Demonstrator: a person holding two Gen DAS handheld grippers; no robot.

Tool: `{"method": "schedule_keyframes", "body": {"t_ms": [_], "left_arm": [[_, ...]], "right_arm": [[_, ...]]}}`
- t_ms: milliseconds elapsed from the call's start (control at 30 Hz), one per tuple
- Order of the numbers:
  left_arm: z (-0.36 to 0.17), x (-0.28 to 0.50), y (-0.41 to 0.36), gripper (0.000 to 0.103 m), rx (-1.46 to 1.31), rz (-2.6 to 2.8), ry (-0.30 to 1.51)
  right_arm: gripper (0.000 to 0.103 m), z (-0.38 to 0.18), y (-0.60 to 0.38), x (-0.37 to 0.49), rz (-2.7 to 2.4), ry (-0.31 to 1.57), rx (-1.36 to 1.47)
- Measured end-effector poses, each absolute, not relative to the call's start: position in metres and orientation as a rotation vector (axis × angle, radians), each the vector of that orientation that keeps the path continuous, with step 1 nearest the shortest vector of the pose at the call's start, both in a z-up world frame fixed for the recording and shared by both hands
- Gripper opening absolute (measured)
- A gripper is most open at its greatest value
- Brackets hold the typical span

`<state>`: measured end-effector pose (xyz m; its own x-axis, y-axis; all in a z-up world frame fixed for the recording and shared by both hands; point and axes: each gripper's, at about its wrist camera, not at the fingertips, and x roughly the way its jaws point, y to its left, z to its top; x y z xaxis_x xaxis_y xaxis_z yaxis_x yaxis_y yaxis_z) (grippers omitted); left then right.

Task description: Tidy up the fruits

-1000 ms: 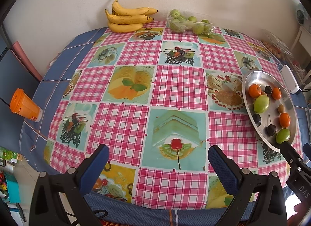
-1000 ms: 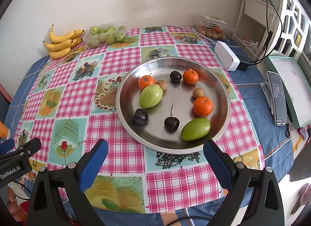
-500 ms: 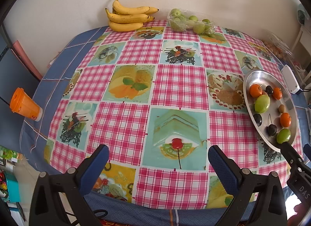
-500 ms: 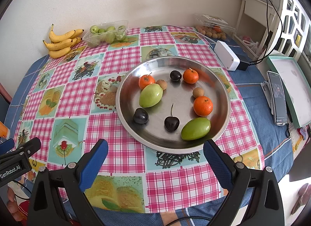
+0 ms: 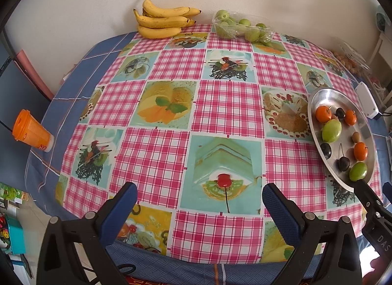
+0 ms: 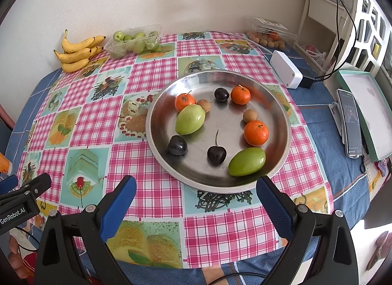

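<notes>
A round steel plate (image 6: 281,113) sits on the checked tablecloth and also shows in the left wrist view (image 5: 318,96). It holds three small oranges (image 6: 256,132), two green mangoes (image 6: 190,119), dark plums (image 6: 177,145), a cherry (image 6: 216,154) and small brown fruits (image 6: 250,115). My right gripper (image 6: 196,194) is open and empty, just in front of the plate's near rim. My left gripper (image 5: 199,201) is open and empty over the tablecloth, left of the plate.
Bananas (image 5: 163,21) and a clear tub of green fruits (image 5: 241,28) lie at the far edge by the wall. An orange cup (image 5: 30,133) stands at the left edge. A white box (image 6: 285,69), a phone (image 6: 350,123) and a tray (image 6: 367,113) lie to the right.
The left wrist view has shifted very slightly; the table sits a little lower in it. The right gripper and the fruits have not moved.
</notes>
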<state>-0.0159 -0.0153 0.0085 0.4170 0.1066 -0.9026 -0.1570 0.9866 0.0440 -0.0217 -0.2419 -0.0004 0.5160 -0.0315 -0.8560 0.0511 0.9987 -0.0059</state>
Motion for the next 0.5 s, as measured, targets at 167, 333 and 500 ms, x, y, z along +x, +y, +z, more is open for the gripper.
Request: {"method": "schedule_keyframes", "body": {"t_ms": [167,333,500], "left_arm": [[0.0077,-0.0158,-0.0144,0.103,-0.05,0.164,1.131],[0.0081,-0.0153,-0.0139,0.103,-0.05,0.164,1.131],[0.0076,-0.0153,-0.014,0.103,-0.053,0.16,1.134]], "right_arm": [[0.098,-0.0009,-0.2422,-0.0202,-0.049,1.029,0.02],[0.098,-0.0007,-0.2418,-0.0202,-0.049,1.03,0.019],[0.098,-0.001,-0.2418,-0.0209,-0.048,1.031,0.018]]}}
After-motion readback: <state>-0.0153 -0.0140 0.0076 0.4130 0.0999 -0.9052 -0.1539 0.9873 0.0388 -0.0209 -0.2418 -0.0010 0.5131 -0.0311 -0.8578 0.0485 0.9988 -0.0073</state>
